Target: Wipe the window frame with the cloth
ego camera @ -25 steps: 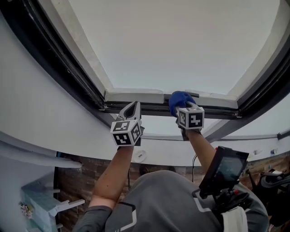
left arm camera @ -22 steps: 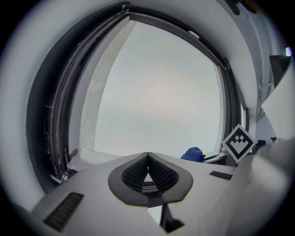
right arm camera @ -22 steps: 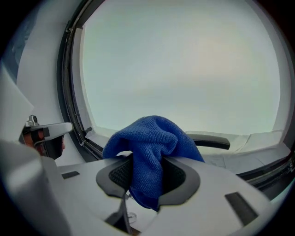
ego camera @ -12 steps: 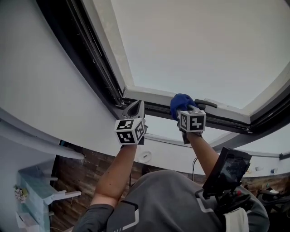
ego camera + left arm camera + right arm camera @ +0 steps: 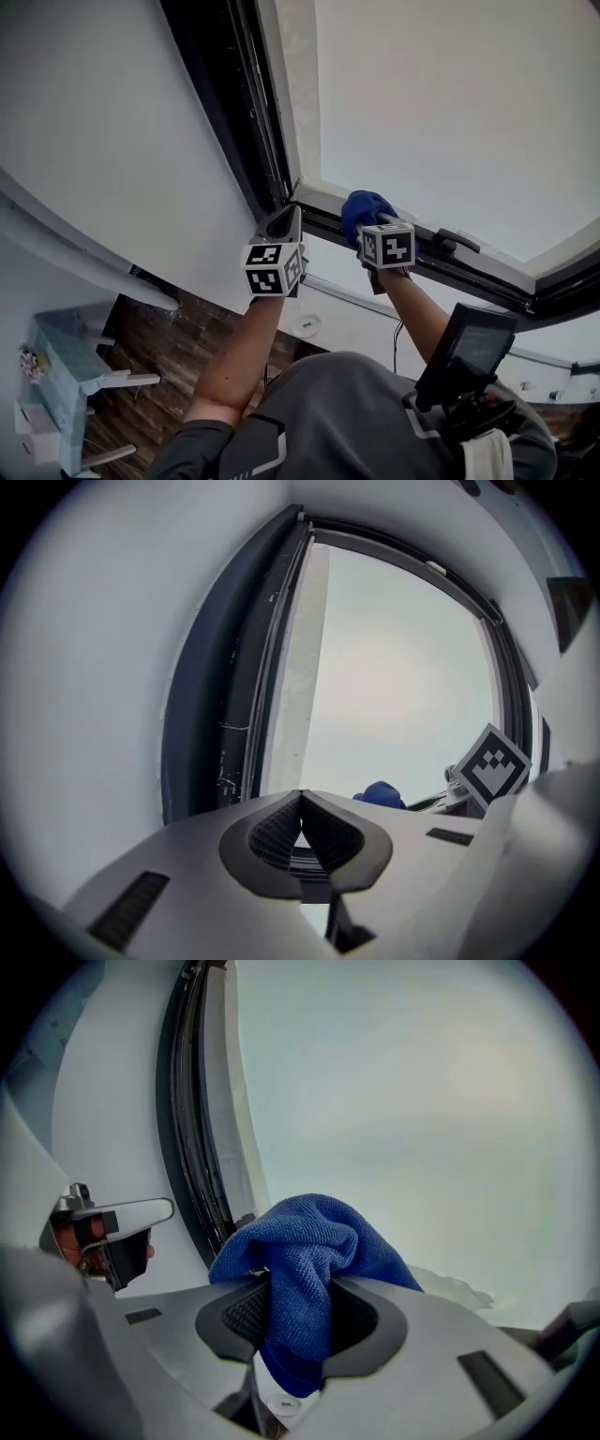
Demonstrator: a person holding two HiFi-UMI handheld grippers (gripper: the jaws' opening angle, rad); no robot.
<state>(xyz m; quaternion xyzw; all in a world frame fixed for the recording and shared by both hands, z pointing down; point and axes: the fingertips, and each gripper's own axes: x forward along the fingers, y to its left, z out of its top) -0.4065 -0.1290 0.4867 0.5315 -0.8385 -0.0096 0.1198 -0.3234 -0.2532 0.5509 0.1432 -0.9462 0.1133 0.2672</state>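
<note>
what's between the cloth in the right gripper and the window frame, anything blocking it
Nothing visible does. The blue cloth, clamped in the right gripper, is up at the window frame near its corner. The left gripper, shut and empty, sits beside it, not between. A handle lies farther along the rail.

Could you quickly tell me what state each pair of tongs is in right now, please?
Left tongs: closed, holding nothing.
Right tongs: closed on the blue cloth.
</note>
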